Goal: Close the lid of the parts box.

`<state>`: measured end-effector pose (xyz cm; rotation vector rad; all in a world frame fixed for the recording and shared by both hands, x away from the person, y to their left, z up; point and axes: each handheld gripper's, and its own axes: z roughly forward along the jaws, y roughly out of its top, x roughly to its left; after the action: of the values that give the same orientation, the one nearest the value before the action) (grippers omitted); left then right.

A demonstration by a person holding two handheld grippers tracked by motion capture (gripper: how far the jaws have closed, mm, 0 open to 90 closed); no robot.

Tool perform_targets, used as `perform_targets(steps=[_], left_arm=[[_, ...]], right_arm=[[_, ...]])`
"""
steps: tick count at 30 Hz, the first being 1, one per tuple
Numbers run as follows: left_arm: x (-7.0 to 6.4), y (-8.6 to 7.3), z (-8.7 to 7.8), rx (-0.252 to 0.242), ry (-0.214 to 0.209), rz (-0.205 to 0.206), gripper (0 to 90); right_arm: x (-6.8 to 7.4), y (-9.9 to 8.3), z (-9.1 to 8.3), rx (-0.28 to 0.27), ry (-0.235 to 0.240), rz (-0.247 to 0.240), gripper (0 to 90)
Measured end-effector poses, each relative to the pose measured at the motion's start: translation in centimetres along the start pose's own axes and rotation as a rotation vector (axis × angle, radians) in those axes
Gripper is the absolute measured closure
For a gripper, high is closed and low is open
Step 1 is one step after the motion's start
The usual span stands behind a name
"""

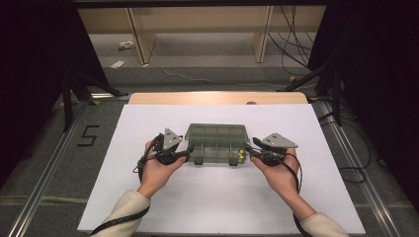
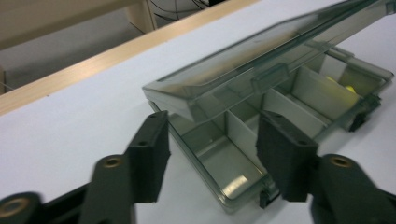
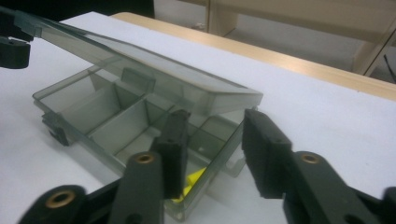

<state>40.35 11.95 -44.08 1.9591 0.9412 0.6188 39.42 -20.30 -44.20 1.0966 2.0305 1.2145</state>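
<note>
A smoky translucent compartment box (image 1: 216, 153) lies on the white table top (image 1: 217, 202), its hinged lid (image 1: 216, 132) raised part way. A small yellow item (image 1: 240, 157) sits in the rightmost compartment. My left gripper (image 1: 187, 152) is at the box's left end, and the left gripper view shows it (image 2: 212, 135) open, with the box's near corner (image 2: 219, 163) between the jaws and the lid (image 2: 243, 70) above. My right gripper (image 1: 248, 150) is at the right end. It (image 3: 212, 130) stands open astride the end wall, one jaw inside by the yellow item (image 3: 194, 179), under the lid (image 3: 154, 70).
A wooden table edge (image 1: 217, 97) runs along the back. Beyond it are wooden shelf frames (image 1: 143, 39) and floor cables (image 1: 296, 44). Black stand legs (image 1: 69, 94) flank the table, and a "5" mark (image 1: 88, 136) is on the floor at left.
</note>
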Motion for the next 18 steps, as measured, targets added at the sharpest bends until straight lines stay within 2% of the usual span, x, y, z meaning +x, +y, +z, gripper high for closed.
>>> perform_targets(steps=[1, 4, 6, 8, 15, 18], left_arm=[[-0.06, 0.05, 0.0, 0.009, -0.006, 0.002, 35.3], [-0.22, 0.2, 0.05, 0.031, -0.015, 0.01, 28.4], [-0.28, 0.25, 0.04, 0.031, -0.02, 0.011, 26.1], [-0.36, 0.33, 0.04, 0.032, -0.031, 0.012, 23.3], [-0.47, 0.87, -0.35, -0.01, -0.055, -0.008, 22.0], [-0.44, 1.0, -0.48, -0.036, -0.058, -0.011, 28.8]], right_arm=[[-0.06, -0.07, 0.04, 0.01, 0.01, -0.011, 54.8], [-0.05, -0.33, 0.02, 0.036, 0.035, -0.028, 51.9], [0.05, -0.48, 0.09, 0.075, 0.068, -0.045, 49.7], [0.23, -0.6, 0.15, 0.086, 0.08, -0.058, 47.7], [0.53, -0.25, 0.29, 0.079, 0.139, -0.057, 39.4], [0.7, 0.02, 0.27, 0.047, 0.161, -0.054, 37.5]])
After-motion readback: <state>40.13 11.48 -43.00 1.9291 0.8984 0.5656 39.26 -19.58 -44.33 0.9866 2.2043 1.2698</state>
